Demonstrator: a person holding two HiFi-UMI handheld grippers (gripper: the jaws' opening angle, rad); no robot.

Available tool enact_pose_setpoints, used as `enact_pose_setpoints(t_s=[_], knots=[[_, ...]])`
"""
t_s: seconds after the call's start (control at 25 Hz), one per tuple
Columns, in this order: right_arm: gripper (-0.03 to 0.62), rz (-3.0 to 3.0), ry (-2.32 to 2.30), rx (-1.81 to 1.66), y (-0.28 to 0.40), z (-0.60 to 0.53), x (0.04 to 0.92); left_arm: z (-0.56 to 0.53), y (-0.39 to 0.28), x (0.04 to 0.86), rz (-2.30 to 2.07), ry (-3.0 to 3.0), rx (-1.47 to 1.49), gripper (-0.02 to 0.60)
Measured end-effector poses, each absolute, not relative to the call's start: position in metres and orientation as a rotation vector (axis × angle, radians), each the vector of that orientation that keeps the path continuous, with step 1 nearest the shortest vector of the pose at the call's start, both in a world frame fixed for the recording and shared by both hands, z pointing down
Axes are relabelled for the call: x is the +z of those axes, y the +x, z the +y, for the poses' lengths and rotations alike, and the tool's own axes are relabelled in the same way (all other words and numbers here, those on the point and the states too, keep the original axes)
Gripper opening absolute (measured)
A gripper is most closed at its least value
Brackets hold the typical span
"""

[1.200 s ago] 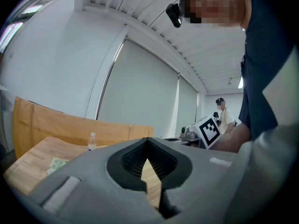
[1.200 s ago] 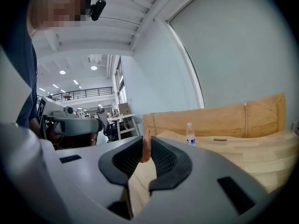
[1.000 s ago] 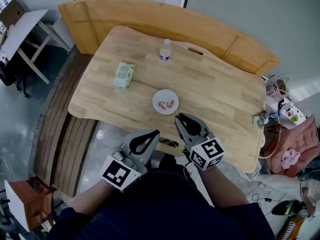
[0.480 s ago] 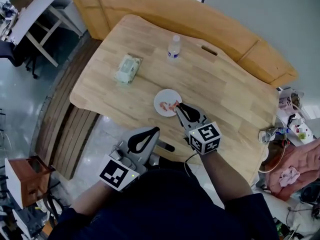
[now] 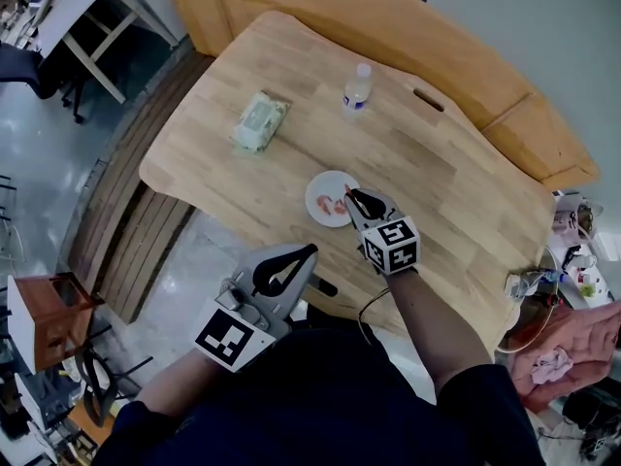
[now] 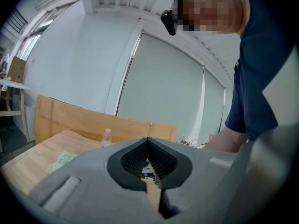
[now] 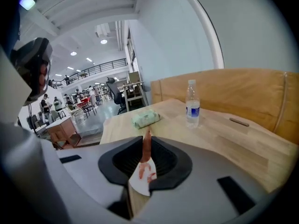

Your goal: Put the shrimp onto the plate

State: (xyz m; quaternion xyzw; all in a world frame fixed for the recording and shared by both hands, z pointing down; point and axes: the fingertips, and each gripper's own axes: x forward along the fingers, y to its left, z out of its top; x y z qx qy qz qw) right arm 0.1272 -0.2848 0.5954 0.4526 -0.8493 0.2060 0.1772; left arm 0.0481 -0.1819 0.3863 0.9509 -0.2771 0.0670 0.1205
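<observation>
A small white plate [image 5: 317, 191] lies near the front edge of the wooden table [image 5: 437, 192], with two pink shrimp [image 5: 332, 206] on it. My right gripper [image 5: 352, 194] hovers over the plate's right rim, shut on a third shrimp [image 7: 146, 148] that stands upright between its tips. Through the gap under those tips, the right gripper view shows the plate [image 7: 138, 183] below. My left gripper [image 5: 309, 250] hangs off the table's near edge, shut with nothing in it, and points up toward the room in its own view [image 6: 148, 140].
A water bottle [image 5: 358, 89] stands at the table's far side, with a green wipes pack [image 5: 259, 124] to the left. An orange bench [image 5: 408, 37] runs behind the table. A small brown cabinet [image 5: 44, 318] sits on the floor at left.
My right gripper has moved forward from the table's near edge to the plate's right rim. The left gripper has hardly moved.
</observation>
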Motion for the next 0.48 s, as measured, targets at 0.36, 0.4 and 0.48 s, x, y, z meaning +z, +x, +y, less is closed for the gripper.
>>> enact_pose_setpoints(t_s=[0.36,0.4,0.48], knots=[[0.063,-2.286,1.155,0.606,0.121,-0.311,0.66,-0.187,0.045,0.397,-0.847,2.743,0.229,0.003],[0.063,-2.272,1.144,0.609,0.119,-0.313,0.668,-0.188,0.044,0.398,-0.853,2.739,0.235,0.005],[0.063,-2.247,1.126,0.62,0.117,-0.317,0.681,-0.189,0.041,0.401,-0.862,2.732,0.243,0.005]])
